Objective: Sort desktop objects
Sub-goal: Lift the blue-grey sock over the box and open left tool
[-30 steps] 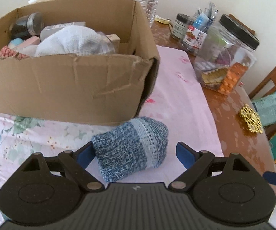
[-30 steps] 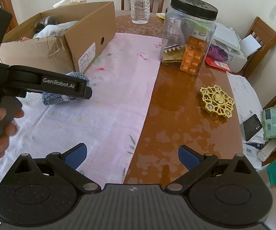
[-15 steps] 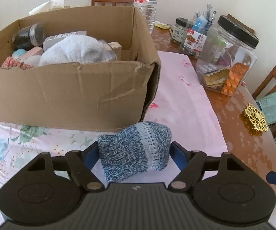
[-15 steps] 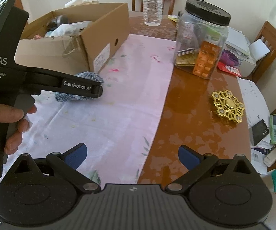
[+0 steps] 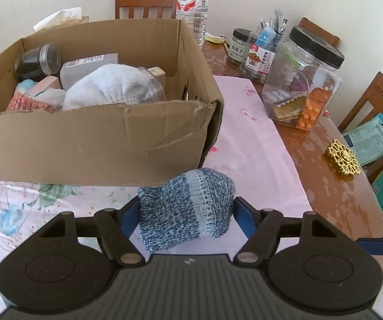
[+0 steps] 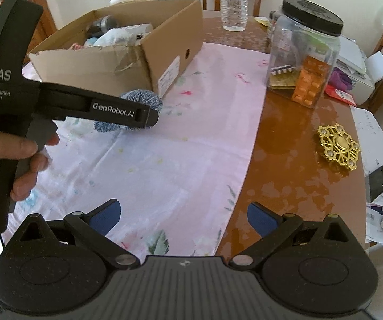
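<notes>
My left gripper [image 5: 186, 213] is clamped across the middle of the blue knitted sock roll [image 5: 186, 210], which sits on the pink cloth [image 5: 252, 160] just in front of the cardboard box [image 5: 98, 138], near its right front corner. It looks soft, light and compressible — grip the thick middle, not a loose edge. My right gripper [image 6: 183, 217] hangs apart, empty, above the cloth's near edge.
</notes>
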The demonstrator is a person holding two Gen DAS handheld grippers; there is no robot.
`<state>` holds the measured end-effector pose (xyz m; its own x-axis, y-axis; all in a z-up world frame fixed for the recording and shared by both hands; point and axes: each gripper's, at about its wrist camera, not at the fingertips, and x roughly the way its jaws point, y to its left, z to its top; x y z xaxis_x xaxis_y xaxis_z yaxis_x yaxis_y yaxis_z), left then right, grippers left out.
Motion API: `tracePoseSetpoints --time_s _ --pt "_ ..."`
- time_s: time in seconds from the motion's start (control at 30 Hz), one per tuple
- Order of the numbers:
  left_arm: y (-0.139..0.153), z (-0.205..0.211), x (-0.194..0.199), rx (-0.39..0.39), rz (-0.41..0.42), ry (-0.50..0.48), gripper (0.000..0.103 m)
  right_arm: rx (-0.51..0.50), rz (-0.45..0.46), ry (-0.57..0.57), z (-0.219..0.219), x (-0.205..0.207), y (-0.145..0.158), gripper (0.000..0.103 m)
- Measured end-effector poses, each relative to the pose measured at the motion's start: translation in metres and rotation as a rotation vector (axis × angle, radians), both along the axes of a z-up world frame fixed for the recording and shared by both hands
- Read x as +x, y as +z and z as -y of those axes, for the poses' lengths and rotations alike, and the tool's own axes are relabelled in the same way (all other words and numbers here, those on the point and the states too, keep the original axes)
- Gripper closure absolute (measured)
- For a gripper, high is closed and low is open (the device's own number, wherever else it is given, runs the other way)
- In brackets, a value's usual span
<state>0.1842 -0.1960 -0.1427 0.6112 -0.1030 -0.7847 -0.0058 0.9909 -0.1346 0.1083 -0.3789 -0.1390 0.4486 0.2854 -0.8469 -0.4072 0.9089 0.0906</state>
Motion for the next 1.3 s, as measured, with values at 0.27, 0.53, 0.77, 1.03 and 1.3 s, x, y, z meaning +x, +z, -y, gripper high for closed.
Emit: tracePoseSetpoints --time_s 0.27,0.53,0.77,1.03,1.3 --pt "0.014 -0.009 -0.007 0.004 0.001 -0.044 0.030 0.022 -0.007 0.020 -0.005 -0.003 0.007 0.000" --pt "0.038 -0.018 -0.015 0.017 0.012 -0.106 0.030 0.020 0.005 0.022 -0.009 -0.005 0.015 0.000" --pt "0.076 -0.029 -0.017 0.022 0.046 -0.149 0.030 0.026 0.027 0.027 -0.014 -0.006 0.026 0.000" --pt "0.115 -0.045 -0.008 0.048 0.106 -0.169 0.030 0.027 0.057 0.033 -0.023 -0.004 0.039 0.000" --pt "0.134 -0.060 0.017 0.062 0.141 -0.159 0.030 0.039 0.064 0.019 -0.025 -0.001 0.043 0.000"
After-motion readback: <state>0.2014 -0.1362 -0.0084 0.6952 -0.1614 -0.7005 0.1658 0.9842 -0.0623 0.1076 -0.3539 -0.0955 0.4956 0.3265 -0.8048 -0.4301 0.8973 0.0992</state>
